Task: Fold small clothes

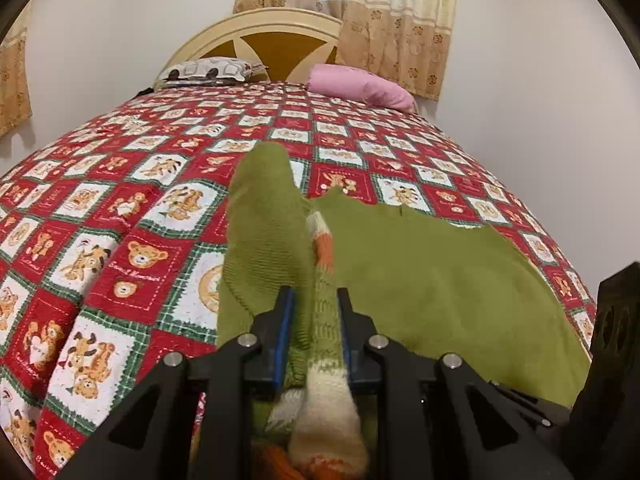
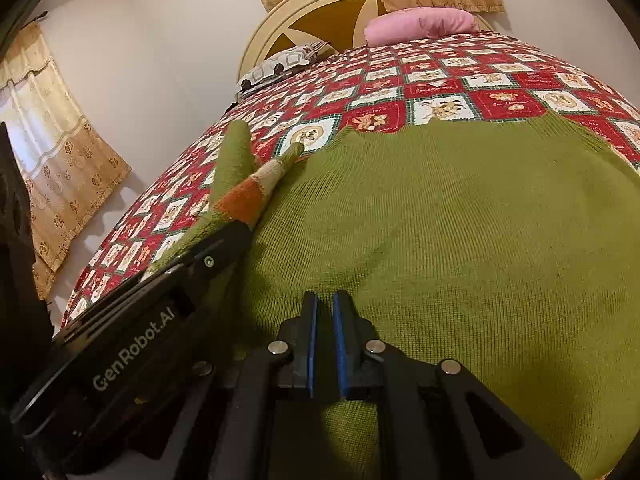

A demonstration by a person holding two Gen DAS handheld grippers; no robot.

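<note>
While green sweater (image 2: pixel 460 240) lies spread on bear-print bedspread (image 1: pixel 120 220), left gripper (image 1: pixel 314 300) pinches bunched striped sleeve (image 1: pixel 326 312) between nearly closed blue pads, lifting fold off bed. Right gripper (image 2: pixel 325 308) low over sweater body, jaws almost together, narrow gap; cannot tell whether fabric caught. Pink pillow (image 1: pixel 360 86) and patterned pillow (image 1: pixel 208 70) by headboard (image 1: pixel 272 40).

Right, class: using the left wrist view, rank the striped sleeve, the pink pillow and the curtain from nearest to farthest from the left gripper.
1. Striped sleeve: clamped in the left gripper, centre.
2. Pink pillow: head of the bed, right of centre.
3. Curtain: on the wall behind the pillow, upper right.
</note>
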